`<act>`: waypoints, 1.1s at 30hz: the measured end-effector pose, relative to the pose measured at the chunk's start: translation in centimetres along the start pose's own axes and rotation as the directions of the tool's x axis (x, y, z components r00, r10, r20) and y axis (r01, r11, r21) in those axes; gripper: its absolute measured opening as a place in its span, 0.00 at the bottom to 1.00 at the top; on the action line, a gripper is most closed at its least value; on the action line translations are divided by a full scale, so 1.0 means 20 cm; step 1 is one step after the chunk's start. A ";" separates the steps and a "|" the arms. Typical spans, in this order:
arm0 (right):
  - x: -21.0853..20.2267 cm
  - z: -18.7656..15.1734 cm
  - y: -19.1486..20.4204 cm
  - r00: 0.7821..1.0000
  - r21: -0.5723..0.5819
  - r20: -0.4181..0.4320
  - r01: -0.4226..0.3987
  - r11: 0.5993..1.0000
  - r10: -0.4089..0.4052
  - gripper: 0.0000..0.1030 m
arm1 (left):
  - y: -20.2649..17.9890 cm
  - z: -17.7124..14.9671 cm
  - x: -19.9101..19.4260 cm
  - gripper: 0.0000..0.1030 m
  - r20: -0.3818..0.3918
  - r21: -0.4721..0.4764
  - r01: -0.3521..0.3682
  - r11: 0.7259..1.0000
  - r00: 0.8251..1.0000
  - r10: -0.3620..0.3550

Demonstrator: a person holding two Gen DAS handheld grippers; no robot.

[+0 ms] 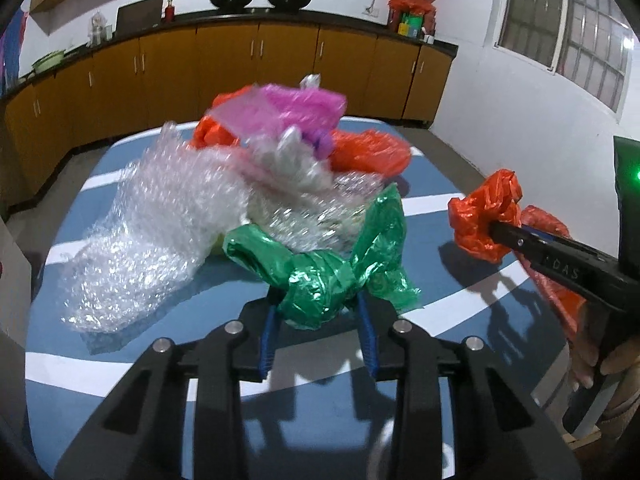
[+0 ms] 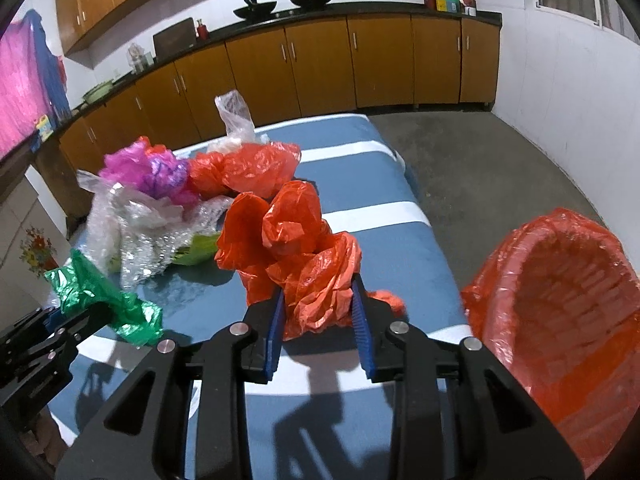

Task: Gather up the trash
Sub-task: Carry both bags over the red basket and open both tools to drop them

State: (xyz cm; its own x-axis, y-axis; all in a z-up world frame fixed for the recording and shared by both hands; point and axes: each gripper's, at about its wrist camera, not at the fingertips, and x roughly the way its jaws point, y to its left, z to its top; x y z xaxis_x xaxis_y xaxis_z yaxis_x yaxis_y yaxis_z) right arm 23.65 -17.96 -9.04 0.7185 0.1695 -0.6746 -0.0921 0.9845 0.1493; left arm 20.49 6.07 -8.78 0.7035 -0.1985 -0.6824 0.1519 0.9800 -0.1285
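Jaws of the left gripper are clenched on a crumpled green plastic bag at lower centre of the left wrist view, and the jaws of the right gripper are clenched on a crumpled orange plastic bag at the centre of the right wrist view. Seen at right in the left view, the right gripper's black finger carries raised letters that look like "DAS", partly cut off.

Both bags hang just over a blue desk with white stripes. Behind them, at mid frame, lies a heap: bubble wrap, a pink plastic bag, blurred, and another orange bag behind it. A clear plastic bag pokes up at the back.

At lower right of the right view stands a bin lined with an orange bag, its rim cut by the frame edge.

Brown cabinets under a dark counter run along the far wall, with two woks on top, over a grey floor.
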 end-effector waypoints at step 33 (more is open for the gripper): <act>-0.72 -0.16 -0.78 0.949 0.311 0.159 0.215 0.926 -0.274 0.31 | -1.10 0.22 0.13 0.33 0.009 0.217 0.291 0.932 0.954 -0.301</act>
State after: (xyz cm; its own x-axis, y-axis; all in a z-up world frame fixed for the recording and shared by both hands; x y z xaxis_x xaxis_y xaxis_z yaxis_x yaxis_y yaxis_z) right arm 12.62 -35.56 -3.91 0.8165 -0.1159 -0.5656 0.2835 0.9339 0.2178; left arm 21.97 -16.06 -4.49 0.6317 -0.4839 -0.6056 0.4974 0.8522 -0.1622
